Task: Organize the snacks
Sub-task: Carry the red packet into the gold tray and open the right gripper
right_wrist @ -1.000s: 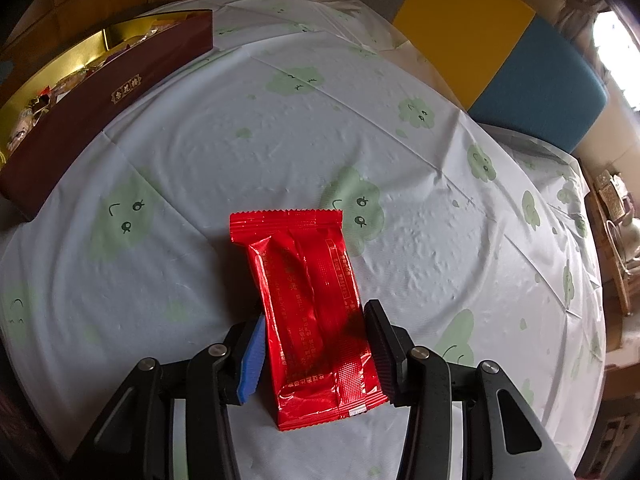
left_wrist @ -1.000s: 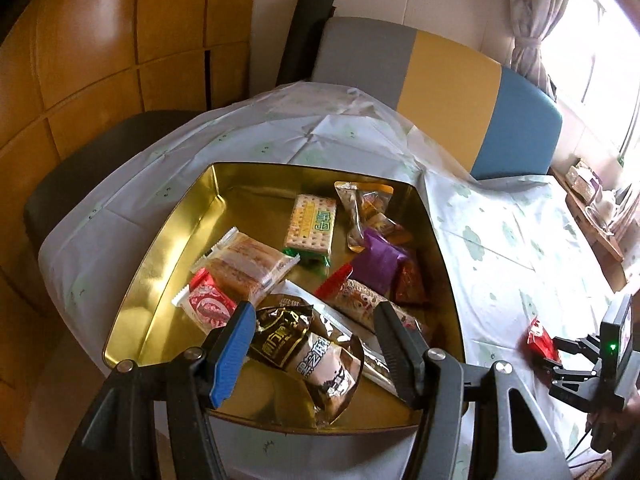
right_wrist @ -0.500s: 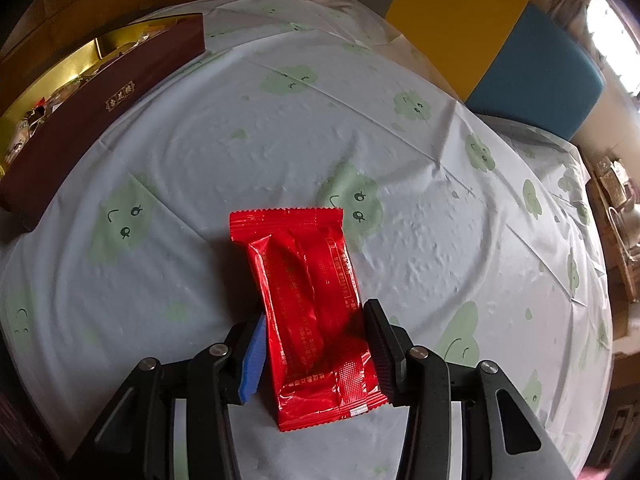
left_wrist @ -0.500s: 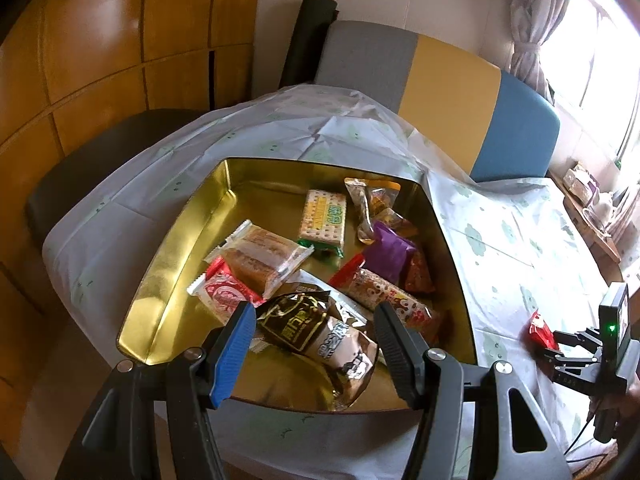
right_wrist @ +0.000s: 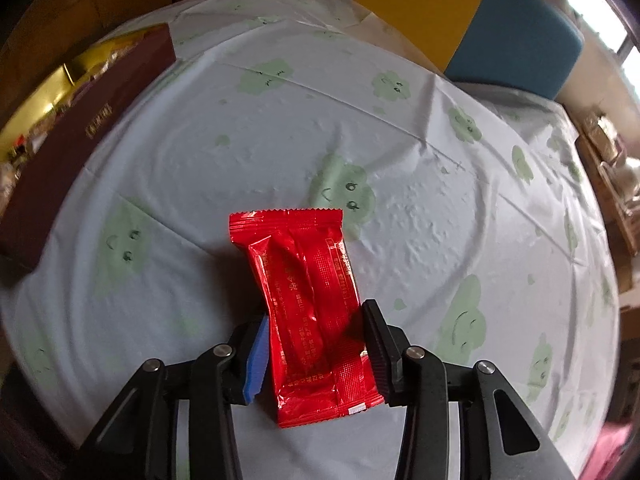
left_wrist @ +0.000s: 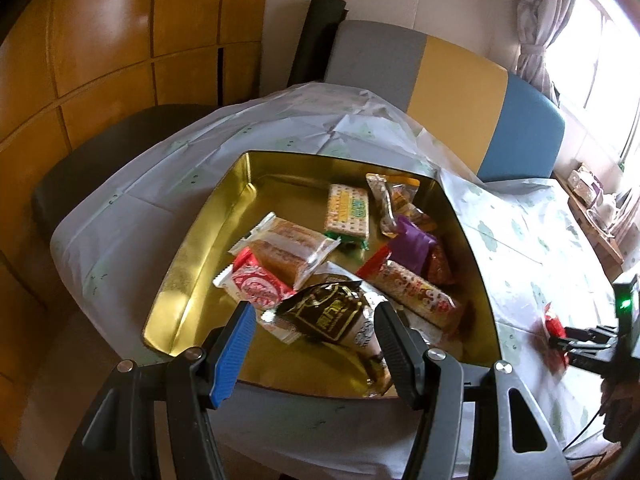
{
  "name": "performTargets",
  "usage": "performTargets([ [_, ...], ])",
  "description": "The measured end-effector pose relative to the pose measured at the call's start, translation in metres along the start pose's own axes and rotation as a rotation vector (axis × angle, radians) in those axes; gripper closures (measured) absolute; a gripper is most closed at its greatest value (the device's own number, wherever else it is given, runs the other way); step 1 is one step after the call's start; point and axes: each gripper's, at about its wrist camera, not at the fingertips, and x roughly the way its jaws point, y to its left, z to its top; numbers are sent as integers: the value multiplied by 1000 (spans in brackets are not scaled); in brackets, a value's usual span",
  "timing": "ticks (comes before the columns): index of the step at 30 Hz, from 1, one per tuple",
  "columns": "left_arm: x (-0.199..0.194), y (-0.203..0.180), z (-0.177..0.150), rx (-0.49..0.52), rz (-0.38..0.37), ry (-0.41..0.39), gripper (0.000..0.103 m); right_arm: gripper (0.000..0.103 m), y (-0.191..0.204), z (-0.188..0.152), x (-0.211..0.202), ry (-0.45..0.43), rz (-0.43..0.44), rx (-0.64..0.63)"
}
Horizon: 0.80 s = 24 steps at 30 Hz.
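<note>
Gold-lined rectangular tin (left_wrist: 188, 264) already holds most snacks — spread left gripper (left_wrist: 314, 338) empty; right gripper (right_wrist: 314, 344) pinches the last glossy red foil packet (right_wrist: 308, 304), still on the cloud-print tablecloth (right_wrist: 400, 140).

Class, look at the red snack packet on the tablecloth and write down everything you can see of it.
The red snack packet is a glossy foil-like wrapper, oblong, with crimped zigzag ends, a raised seam down its middle and small printed text too fine to read. It looks sealed and slightly puffed. It lies flat on the white tablecloth with green cloud faces, outside the tin. Its near half sits between the right tongs, whose pads flank its long edges.
</note>
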Motion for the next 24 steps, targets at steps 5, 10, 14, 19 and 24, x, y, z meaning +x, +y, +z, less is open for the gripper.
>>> performTargets([
  [5, 1, 7, -2, -20, 8, 3, 41, 60, 13, 16, -28, -81, 78, 16],
  [10, 1, 12, -4, -30, 6, 6, 41, 60, 52, 43, -62, -173, 168, -41],
  [14, 0, 15, -3, -41, 8, 1, 41, 60, 89, 63, -82, -221, 241, -95],
  [19, -1, 23, -1, -64, 11, -8, 41, 60, 145, 93, -103, -274, 354, -158],
  [24, 2, 32, -3, -85, 18, 4, 41, 59, 207, 118, -78, -228, 377, -246],
])
